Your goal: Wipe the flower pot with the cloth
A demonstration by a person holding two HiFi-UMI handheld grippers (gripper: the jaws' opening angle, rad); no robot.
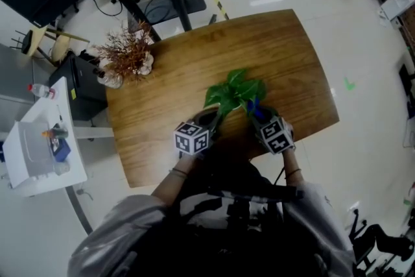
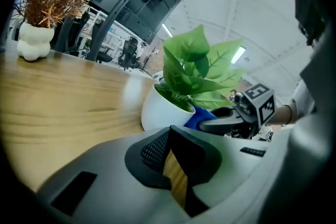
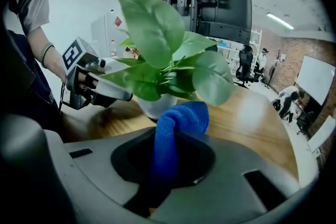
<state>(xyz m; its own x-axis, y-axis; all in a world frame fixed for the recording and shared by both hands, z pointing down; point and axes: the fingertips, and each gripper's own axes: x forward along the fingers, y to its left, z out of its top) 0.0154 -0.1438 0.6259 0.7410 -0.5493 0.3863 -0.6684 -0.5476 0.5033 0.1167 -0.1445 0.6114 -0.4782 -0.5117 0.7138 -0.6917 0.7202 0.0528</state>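
Observation:
A white flower pot (image 2: pixel 157 108) with broad green leaves (image 1: pixel 235 91) stands on the wooden table (image 1: pixel 279 55), near its front edge. My right gripper (image 3: pixel 168 150) is shut on a blue cloth (image 3: pixel 181 118), and the cloth's bunched end sits against the pot (image 3: pixel 156 105) under the leaves. In the head view the right gripper (image 1: pixel 257 111) is at the plant's right side and the left gripper (image 1: pixel 210 117) at its left. The left gripper (image 2: pixel 170 136) is shut with nothing in it, just short of the pot. The blue cloth (image 2: pixel 202 115) shows at the pot's far side.
A dried brown plant in a lumpy white vase (image 1: pixel 126 59) stands at the table's far left corner (image 2: pixel 33 42). A white cart (image 1: pixel 39 146) with small items is on the floor to the left. Black desk frames and office chairs lie beyond the table.

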